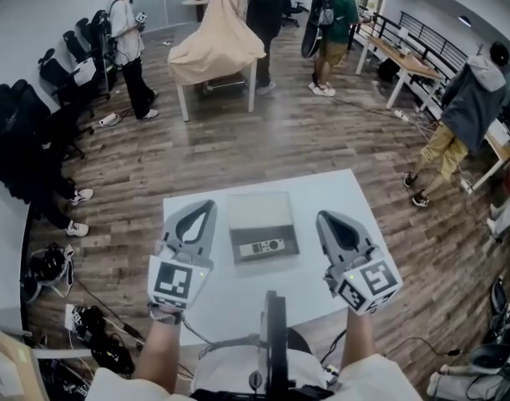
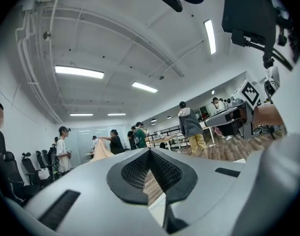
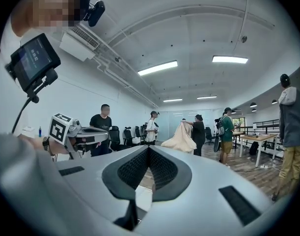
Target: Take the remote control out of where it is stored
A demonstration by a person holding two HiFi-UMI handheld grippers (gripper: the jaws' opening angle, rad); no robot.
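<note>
Well, both tools sit idle. The left gripper (image 1: 203, 214) and right gripper (image 1: 328, 220) hover low over the white table (image 1: 238, 295), one on each side of a flat grey box (image 1: 259, 211). Both have their jaws clenched tip to tip with nothing between them; each gripper's own view shows the dark pads meeting and only table and room beyond. Neither tool touches the box. The remote control (image 1: 264, 246) lies in a dark strip along the box's near edge, its long axis across the person's front and its pale buttons up. The head view is too small to tell whether that strip is an open tray, a pulled drawer or a recess under a lid. Handling, as a judgement: a slim, stiff plastic bar, light and smooth-skinned, likely a bit slippery on hard pads. It is not fragile, though the buttons should not take the squeeze. It sits low in its slot, so probably little side wall is free to pinch. The best hold looks to be across the narrow width near the middle, pads on the two long edges, so it lifts level without pivoting. If walls crowd those edges, take one end and expect it to droop. The box looks light too and may slide or rise with the remote, so the other gripper could press on its bare far top. The jaws must open first.
</note>
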